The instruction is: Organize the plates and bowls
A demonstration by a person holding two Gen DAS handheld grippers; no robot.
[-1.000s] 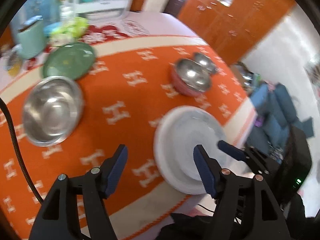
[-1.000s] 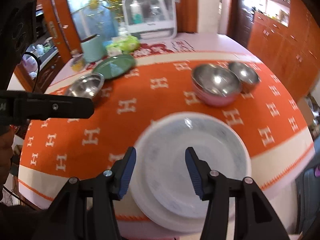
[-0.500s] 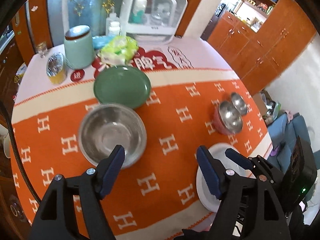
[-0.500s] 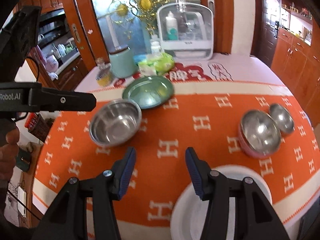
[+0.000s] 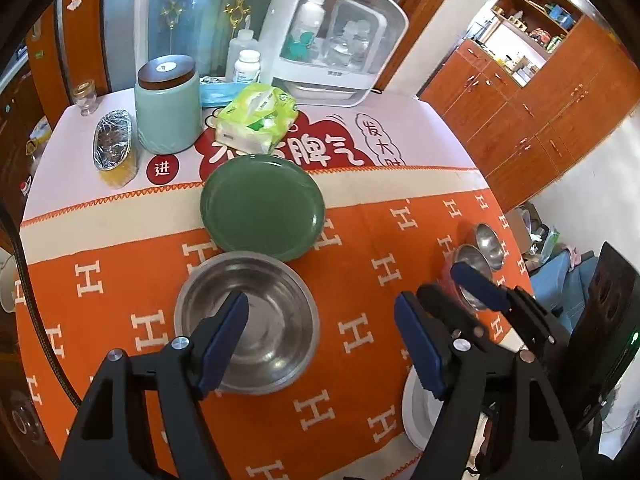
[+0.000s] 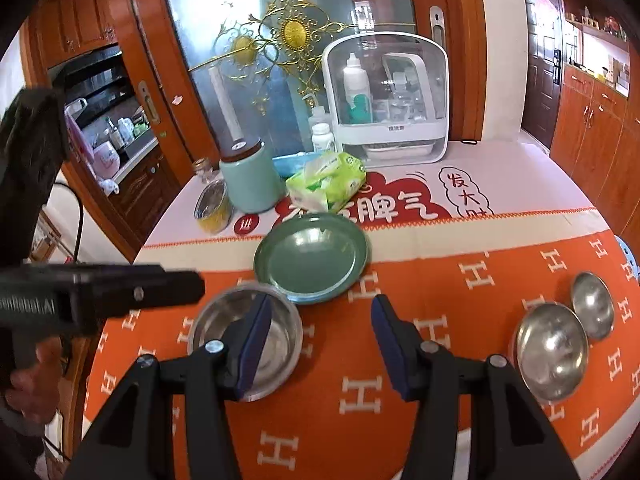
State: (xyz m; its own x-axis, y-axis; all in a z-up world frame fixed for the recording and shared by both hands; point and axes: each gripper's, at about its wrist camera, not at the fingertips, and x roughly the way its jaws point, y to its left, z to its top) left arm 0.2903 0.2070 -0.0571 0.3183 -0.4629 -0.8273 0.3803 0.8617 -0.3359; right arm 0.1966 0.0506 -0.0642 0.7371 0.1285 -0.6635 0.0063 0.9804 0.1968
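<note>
A green plate (image 5: 262,206) (image 6: 312,256) lies on the orange cloth, touching a large steel bowl (image 5: 264,320) (image 6: 286,334) in front of it. My left gripper (image 5: 320,312) hangs open and bare above the bowl's right half. My right gripper (image 6: 320,306) is open too, with nothing in it, above the cloth between bowl and plate. A white plate (image 5: 416,412) peeks out at the table's near right edge, mostly hidden by my left finger. To the right a pink-sided steel bowl (image 5: 466,258) (image 6: 550,352) sits beside a small steel bowl (image 5: 488,240) (image 6: 592,310).
At the back stand a teal canister (image 5: 168,108), a green tissue pack (image 5: 256,120), a foil-covered tub (image 5: 114,148) and a white storage box (image 5: 336,40). A hand (image 6: 36,364) holds the left gripper's body at the left edge. Wooden cabinets line the right.
Both grippers pulled back and rose away from the white plate, swinging left toward the steel bowl and green plate. My left jaws spread slightly wider.
</note>
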